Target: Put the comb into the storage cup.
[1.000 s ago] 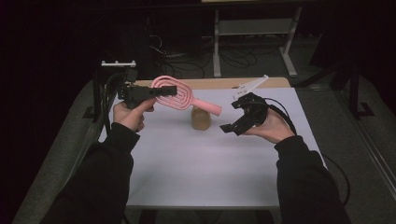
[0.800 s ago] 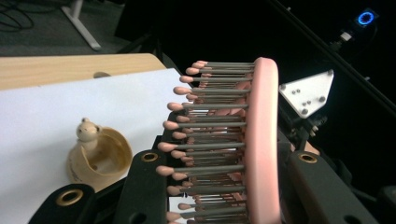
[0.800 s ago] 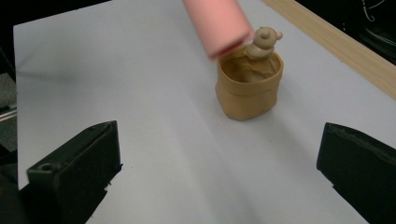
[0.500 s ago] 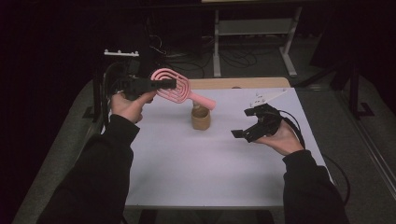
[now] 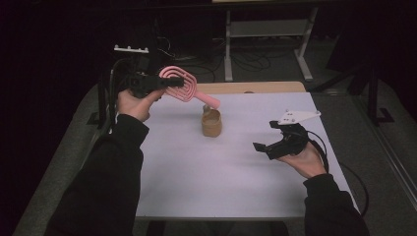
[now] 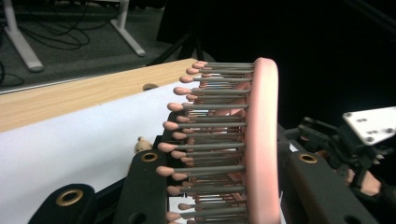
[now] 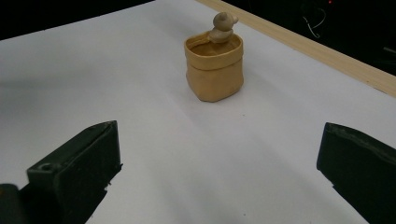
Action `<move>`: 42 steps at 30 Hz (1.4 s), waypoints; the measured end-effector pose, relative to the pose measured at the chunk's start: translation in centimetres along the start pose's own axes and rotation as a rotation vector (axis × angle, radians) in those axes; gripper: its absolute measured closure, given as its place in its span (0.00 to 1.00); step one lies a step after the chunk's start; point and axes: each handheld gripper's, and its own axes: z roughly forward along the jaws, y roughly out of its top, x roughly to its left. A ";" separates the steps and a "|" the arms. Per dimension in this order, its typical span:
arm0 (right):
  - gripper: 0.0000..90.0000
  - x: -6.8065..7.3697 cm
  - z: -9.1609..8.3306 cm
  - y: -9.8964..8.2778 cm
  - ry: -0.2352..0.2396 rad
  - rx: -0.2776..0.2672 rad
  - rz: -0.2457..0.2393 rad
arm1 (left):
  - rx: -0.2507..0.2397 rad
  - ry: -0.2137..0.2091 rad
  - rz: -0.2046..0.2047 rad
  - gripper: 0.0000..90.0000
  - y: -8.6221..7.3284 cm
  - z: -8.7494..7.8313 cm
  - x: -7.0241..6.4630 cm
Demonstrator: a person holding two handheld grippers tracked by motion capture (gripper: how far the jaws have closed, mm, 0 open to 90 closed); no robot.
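My left gripper (image 5: 164,82) is shut on the head of a pink hairbrush (image 5: 181,84), held above the table's far left. The brush's handle slants down toward a small tan pouch (image 5: 211,124) standing mid-table. In the left gripper view the brush (image 6: 260,140) sits between the black jaws with its bristles (image 6: 205,126) pointing left. My right gripper (image 5: 265,145) hovers low at the right, open, nothing between its jaws. It (image 7: 219,163) faces the pouch (image 7: 215,70), which has a small rounded knob (image 7: 223,23) at its rim.
A white sheet (image 5: 221,182) covers the table, with a bare wooden strip (image 5: 246,87) along the far edge. A black stand with a white bracket (image 5: 131,49) rises at the far left. Metal frame legs (image 5: 228,44) and cables lie on the floor behind.
My right hand has moved right and down, away from the pouch toward the table's right side. My left hand has carried the brush slightly up and to the left.
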 end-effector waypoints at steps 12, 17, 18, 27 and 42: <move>0.00 -0.1 -1.0 -3.4 -0.041 -0.043 0.052 | 0.034 0.047 0.022 0.69 0.5 0.9 0.4; 0.00 -0.3 -1.5 -5.0 -0.037 -0.048 0.094 | 0.065 0.077 0.045 0.69 0.4 1.6 0.3; 0.00 -0.3 -1.5 -5.0 -0.037 -0.048 0.094 | 0.072 0.083 0.050 0.69 0.4 1.7 0.3; 0.00 -0.3 -1.9 -6.2 -0.036 -0.069 0.117 | 0.120 0.097 0.089 0.69 0.1 3.0 0.0; 0.00 -0.3 -2.0 -7.3 -0.045 -0.094 0.118 | 0.187 0.136 0.144 0.69 -0.9 5.2 -0.3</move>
